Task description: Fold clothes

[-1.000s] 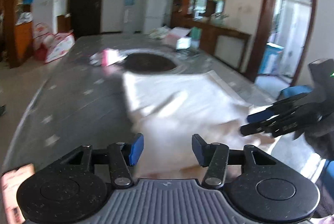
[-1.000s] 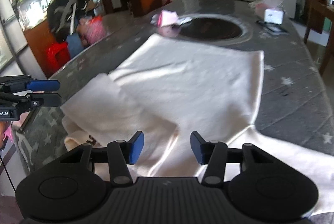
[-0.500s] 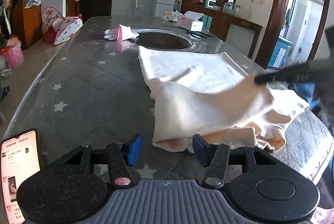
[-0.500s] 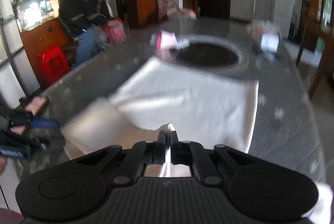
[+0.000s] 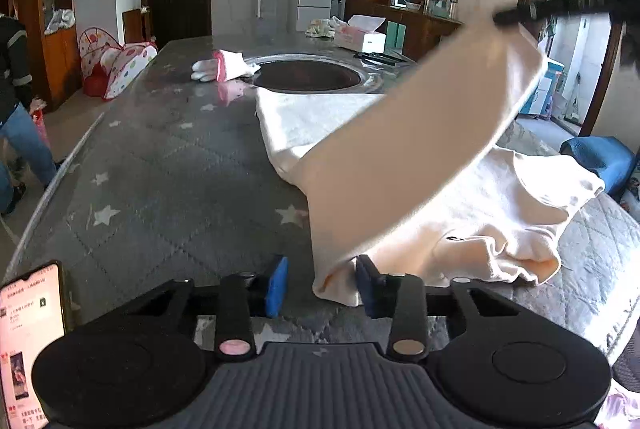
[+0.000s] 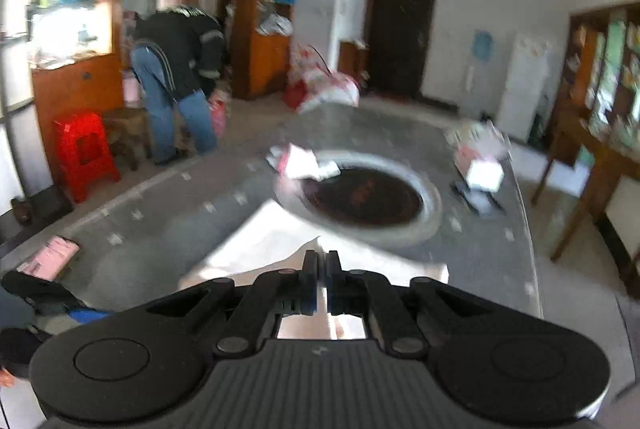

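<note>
A cream garment (image 5: 472, 205) lies on the grey star-patterned table (image 5: 168, 181). My right gripper (image 6: 322, 269) is shut on a fold of it, and a strip of cloth (image 5: 420, 149) hangs stretched from that gripper (image 5: 560, 5), high at the upper right in the left wrist view. My left gripper (image 5: 320, 287) is low at the garment's near corner (image 5: 336, 285). Its jaws are closing with that corner between them; the right blue pad (image 5: 366, 285) touches the cloth, while the left pad (image 5: 278, 285) stands apart from it.
A lit phone (image 5: 28, 345) lies at the table's near left edge. Pink-and-white gloves (image 5: 224, 67), a round dark inset (image 5: 308, 75) and a tissue box (image 5: 360, 37) are farther back. A person (image 6: 176, 69) bends over beside a red stool (image 6: 84, 153).
My right gripper shut on the garment and rose, pulling a strip of cloth up off the table. My left gripper's jaws narrowed around the near corner.
</note>
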Demonstrator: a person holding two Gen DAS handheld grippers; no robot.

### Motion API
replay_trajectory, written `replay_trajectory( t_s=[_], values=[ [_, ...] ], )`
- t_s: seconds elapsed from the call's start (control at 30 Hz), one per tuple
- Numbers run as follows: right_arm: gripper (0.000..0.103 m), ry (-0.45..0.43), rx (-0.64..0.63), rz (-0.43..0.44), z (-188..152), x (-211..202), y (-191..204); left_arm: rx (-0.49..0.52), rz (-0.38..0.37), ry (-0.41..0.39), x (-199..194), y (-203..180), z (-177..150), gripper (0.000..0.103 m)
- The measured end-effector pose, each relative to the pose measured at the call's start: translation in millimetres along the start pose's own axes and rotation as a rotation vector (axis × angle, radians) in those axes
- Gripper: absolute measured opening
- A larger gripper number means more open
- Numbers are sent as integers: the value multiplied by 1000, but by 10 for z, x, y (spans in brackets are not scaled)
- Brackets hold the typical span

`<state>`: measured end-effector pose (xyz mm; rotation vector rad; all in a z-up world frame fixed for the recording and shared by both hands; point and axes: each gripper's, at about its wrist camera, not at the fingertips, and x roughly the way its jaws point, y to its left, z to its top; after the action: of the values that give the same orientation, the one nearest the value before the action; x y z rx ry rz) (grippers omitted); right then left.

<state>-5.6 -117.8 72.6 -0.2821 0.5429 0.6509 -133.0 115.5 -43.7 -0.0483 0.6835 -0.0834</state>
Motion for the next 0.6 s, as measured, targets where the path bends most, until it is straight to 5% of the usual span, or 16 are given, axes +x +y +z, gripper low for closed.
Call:
replay_trajectory(
  t_s=[0.2, 0.43, 0.6],
  values=[
    [8, 153, 53, -16, -437, 311, -165, 4, -19, 25, -89, 52, 0, 37],
    [14, 188, 58, 59, -641, 357, -115, -55, -72, -13, -247, 117, 246, 38],
    [18, 215, 70, 93, -794, 467, -74, -57, -117, -34, -12, -34, 511, 40]
  ],
)
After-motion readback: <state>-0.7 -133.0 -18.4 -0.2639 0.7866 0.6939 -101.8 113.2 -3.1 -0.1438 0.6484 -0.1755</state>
